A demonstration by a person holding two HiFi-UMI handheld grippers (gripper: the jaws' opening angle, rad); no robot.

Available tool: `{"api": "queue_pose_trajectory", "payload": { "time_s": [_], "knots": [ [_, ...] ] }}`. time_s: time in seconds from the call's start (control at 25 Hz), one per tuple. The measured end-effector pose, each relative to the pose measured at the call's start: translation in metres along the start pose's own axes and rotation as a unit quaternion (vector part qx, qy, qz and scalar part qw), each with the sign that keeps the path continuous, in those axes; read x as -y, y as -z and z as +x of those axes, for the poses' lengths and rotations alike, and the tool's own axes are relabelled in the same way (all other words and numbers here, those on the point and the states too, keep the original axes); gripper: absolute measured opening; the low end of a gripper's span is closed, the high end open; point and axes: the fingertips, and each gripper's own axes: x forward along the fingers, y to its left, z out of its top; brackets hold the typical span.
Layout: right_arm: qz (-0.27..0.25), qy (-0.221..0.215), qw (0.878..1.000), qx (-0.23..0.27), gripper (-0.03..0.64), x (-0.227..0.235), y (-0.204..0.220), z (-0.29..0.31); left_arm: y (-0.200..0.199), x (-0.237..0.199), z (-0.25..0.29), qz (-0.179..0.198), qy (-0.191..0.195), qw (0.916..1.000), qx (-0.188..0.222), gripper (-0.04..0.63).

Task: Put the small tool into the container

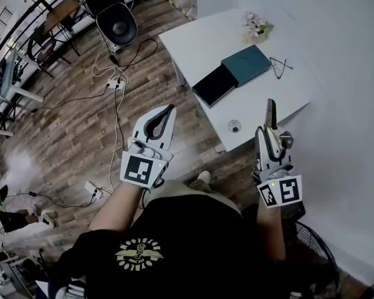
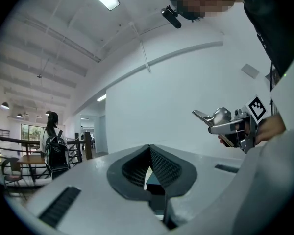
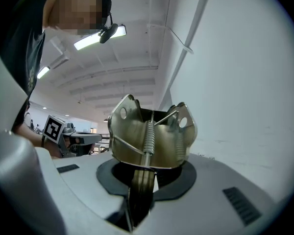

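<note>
Small tool (image 3: 149, 138): bare sheet metal, yellowish sheen, glossy, with a coiled wire spring; left gripper (image 2: 149, 153): smooth matt pale-grey plastic shell; its pads (image 2: 164, 165): dark, ribbed, rubbery-looking; right gripper (image 3: 143, 177): same matt plastic shell; floor (image 1: 81, 129): wood planks, worn grain, dull; table (image 1: 199, 39): white top, smooth, matt; container (image 1: 246, 64): teal, matt, material unclear; shirt (image 1: 174, 242): black cloth, yellow printed emblem.

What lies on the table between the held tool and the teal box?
Nothing: the head view shows bare table between the metal tool and the teal box.
</note>
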Motion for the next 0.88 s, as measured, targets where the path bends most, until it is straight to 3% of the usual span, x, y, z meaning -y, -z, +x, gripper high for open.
{"api": "queue_pose_trajectory", "payload": {
  "time_s": [0.44,0.88],
  "knots": [
    [0.013,-0.041,0.999,-0.003,0.067,0.005,0.012,0.028,0.000,-0.018,-0.011,-0.009,-0.047,0.9987,-0.017,0.008],
    [0.011,-0.011,1.000,-0.017,0.066,0.016,0.020,0.042,0.014,-0.028,0.013,-0.011,-0.010,0.9997,-0.018,0.008]
  ]
}}
